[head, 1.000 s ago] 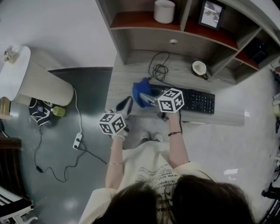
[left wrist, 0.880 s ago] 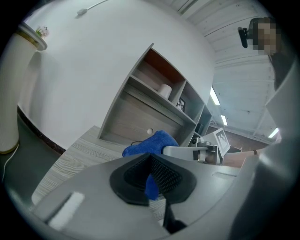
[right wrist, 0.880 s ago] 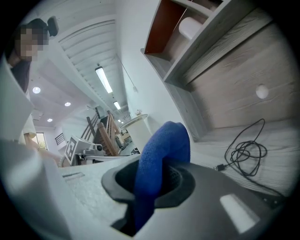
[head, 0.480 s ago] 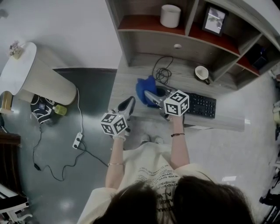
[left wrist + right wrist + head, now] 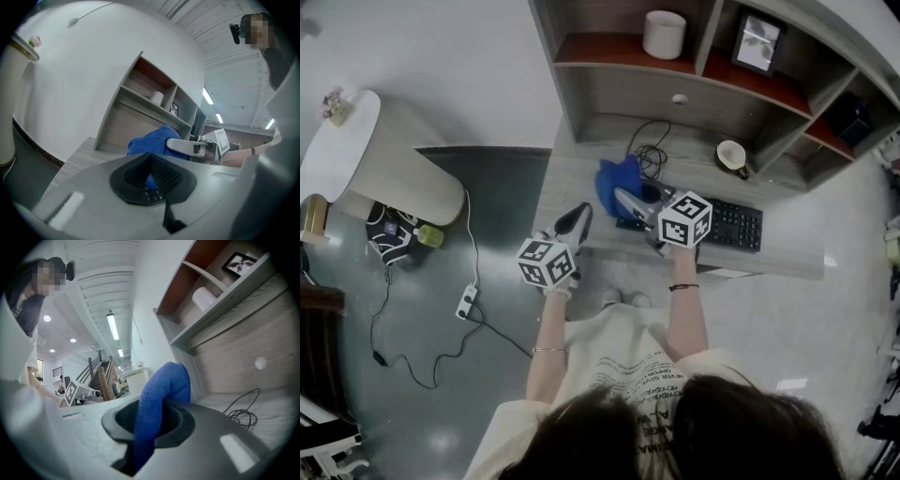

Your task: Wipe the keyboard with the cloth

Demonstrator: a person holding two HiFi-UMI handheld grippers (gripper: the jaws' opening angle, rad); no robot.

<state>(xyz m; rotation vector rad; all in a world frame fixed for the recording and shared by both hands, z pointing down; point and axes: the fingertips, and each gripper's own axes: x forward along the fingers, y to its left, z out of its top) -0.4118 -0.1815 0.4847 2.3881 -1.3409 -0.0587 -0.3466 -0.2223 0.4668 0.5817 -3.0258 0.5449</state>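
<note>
A black keyboard (image 5: 729, 223) lies on the grey desk (image 5: 577, 173). My right gripper (image 5: 630, 201) is shut on a blue cloth (image 5: 617, 178) and holds it over the keyboard's left end, which is hidden beneath. In the right gripper view the cloth (image 5: 163, 385) bulges out of the shut right gripper (image 5: 157, 406). My left gripper (image 5: 574, 219) hovers shut and empty at the desk's front left edge, apart from the cloth. From the left gripper (image 5: 150, 160) view, the cloth (image 5: 149, 142) and the right gripper's finger (image 5: 186, 146) are just ahead.
A coiled black cable (image 5: 649, 157) and a white cup (image 5: 729, 152) sit behind the keyboard. Shelves above hold a white pot (image 5: 665, 34) and a picture frame (image 5: 757, 41). On the floor to the left are a power strip (image 5: 466, 302) and a round white table (image 5: 342, 155).
My right gripper has carried the cloth a little to the right along the keyboard's left end. The left gripper has barely moved.
</note>
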